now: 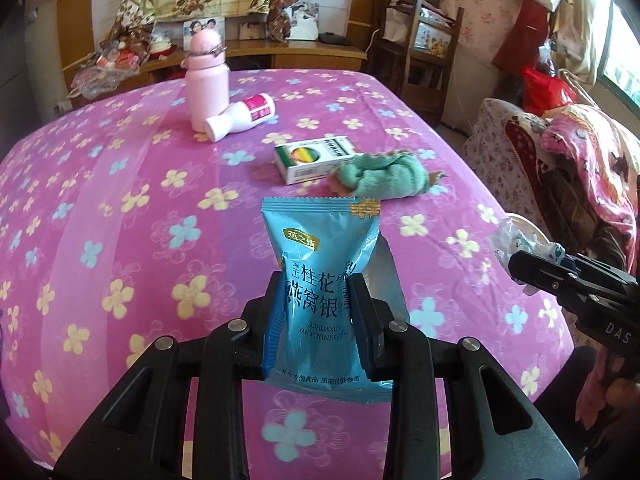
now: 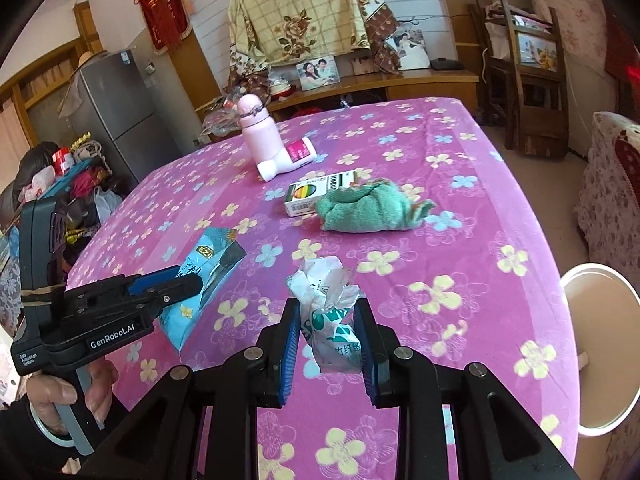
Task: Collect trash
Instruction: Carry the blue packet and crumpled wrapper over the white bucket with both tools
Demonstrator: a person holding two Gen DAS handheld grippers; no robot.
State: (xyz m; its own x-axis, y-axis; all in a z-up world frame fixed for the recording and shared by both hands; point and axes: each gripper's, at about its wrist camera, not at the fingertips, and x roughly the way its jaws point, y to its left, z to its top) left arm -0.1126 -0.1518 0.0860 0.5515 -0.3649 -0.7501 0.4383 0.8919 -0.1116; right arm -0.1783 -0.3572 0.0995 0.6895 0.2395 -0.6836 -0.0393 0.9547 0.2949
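Observation:
My left gripper (image 1: 318, 300) is shut on a blue snack packet (image 1: 324, 256) and holds it upright above the pink flowered tablecloth (image 1: 120, 200). The right wrist view shows that packet (image 2: 208, 268) in the left gripper (image 2: 188, 284) at the left. My right gripper (image 2: 327, 328) is shut on a crumpled white plastic wrapper (image 2: 328, 312), above the cloth. The left wrist view shows the right gripper (image 1: 516, 268) with the wrapper (image 1: 516, 240) at the table's right edge. A white round bin (image 2: 600, 344) stands beside the table at the right.
On the table stand a pink flask (image 1: 206, 80), a white bottle lying on its side (image 1: 240, 116), a small white carton (image 1: 316, 158) and a green towel (image 1: 384, 174). Wooden chairs (image 1: 420, 48) and a cabinet stand beyond the table. A fridge (image 2: 120, 116) is at far left.

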